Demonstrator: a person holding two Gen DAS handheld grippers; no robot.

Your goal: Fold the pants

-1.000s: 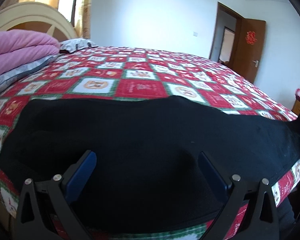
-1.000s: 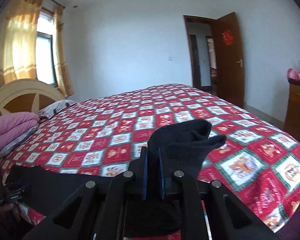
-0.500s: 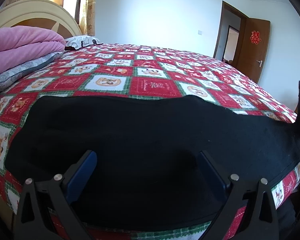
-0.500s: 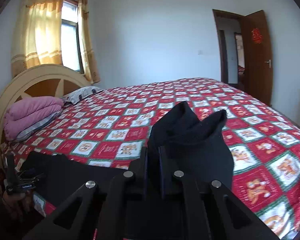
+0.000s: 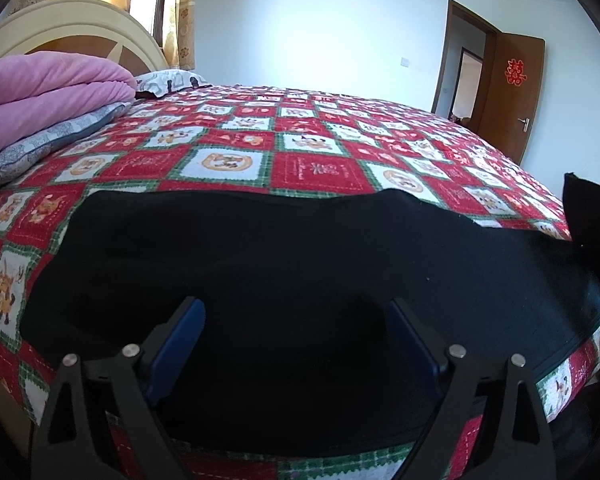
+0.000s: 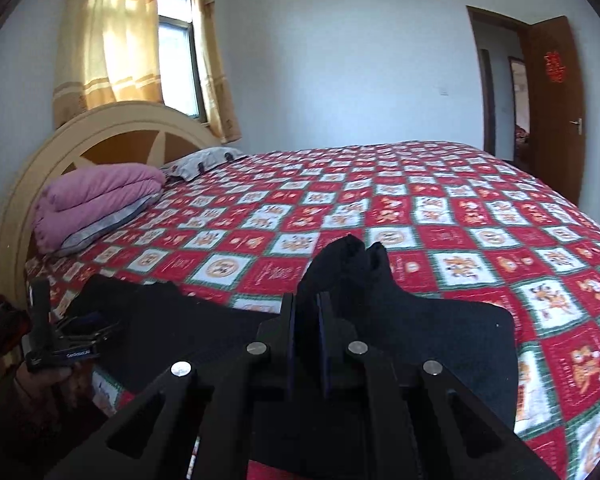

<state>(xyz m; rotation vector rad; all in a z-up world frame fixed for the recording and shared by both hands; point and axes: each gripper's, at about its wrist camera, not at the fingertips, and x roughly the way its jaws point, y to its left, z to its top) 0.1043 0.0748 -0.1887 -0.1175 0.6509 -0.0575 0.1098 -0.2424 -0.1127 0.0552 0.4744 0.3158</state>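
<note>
Black pants [image 5: 284, 264] lie flat along the near edge of the bed with the red patterned quilt [image 5: 312, 168]. My left gripper [image 5: 296, 320] is open, its blue-padded fingers [image 5: 180, 340] spread over the pants near their left end, holding nothing. My right gripper [image 6: 308, 312] is shut on the other end of the pants [image 6: 348, 264], lifted above the flat part [image 6: 440, 332]. The lifted end shows at the right edge of the left wrist view [image 5: 588, 216]. The left gripper also shows in the right wrist view [image 6: 72, 340].
A folded pink blanket [image 5: 48, 92] on a grey pillow lies at the head of the bed by the cream headboard [image 6: 112, 136]. A patterned pillow [image 5: 168, 80] lies behind it. A brown door [image 6: 556, 108] stands open at the far right.
My right gripper has swung left and carried the lifted end of the pants toward the left gripper. The left gripper has stayed open over the pants, tilting slightly.
</note>
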